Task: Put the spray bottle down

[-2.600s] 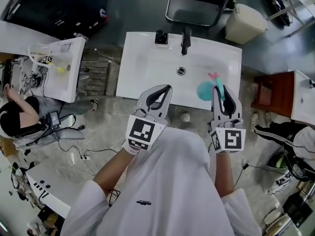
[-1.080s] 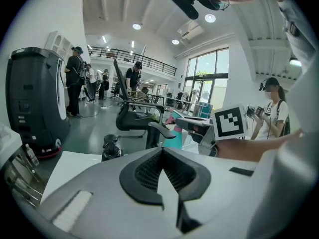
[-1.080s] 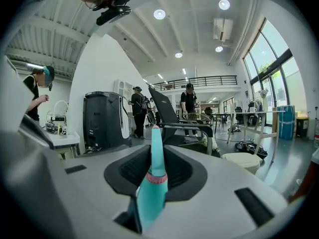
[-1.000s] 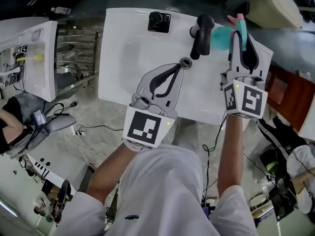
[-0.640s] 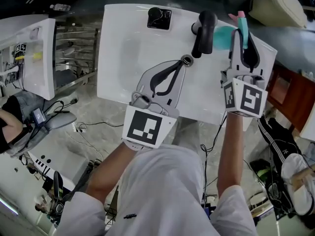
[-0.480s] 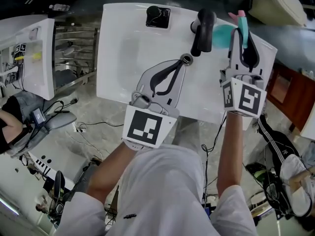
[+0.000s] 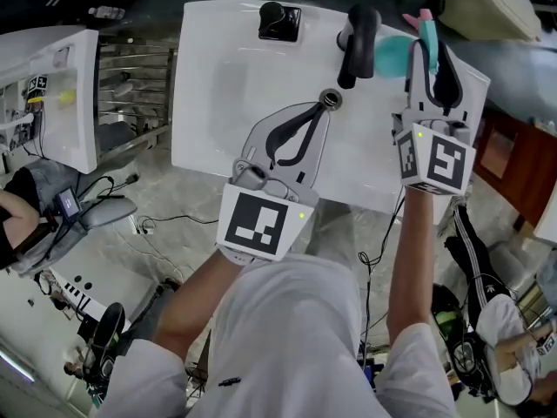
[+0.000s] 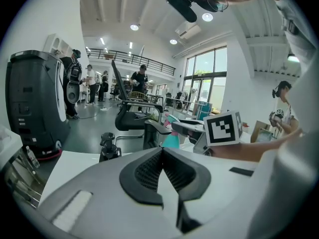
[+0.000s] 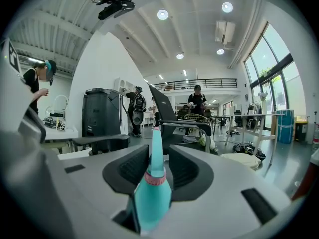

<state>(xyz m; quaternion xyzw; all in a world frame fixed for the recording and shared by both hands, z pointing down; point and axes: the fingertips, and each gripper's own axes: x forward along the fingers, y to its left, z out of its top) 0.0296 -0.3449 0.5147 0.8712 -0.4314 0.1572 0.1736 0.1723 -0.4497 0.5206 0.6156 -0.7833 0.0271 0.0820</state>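
Releasing the teal spray bottle point(image 7: 389, 57), upright at the back of the white sink counter point(image 7: 226, 77) beside the black faucet point(image 7: 357, 46). Right gripper point(image 7: 429, 46) jaws just opening, slack either side of it. Left gripper point(image 7: 324, 110) jaws clenched, empty. Next, probably: backing straight off without tipping it.

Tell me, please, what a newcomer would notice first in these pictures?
The teal spray bottle catches the eye first. It sits at the back right of the white sink, beside the black faucet, between the jaws of the right gripper, which have just been opening and seem clear of it. The left gripper, shut and empty, hovers over the basin near the drain.
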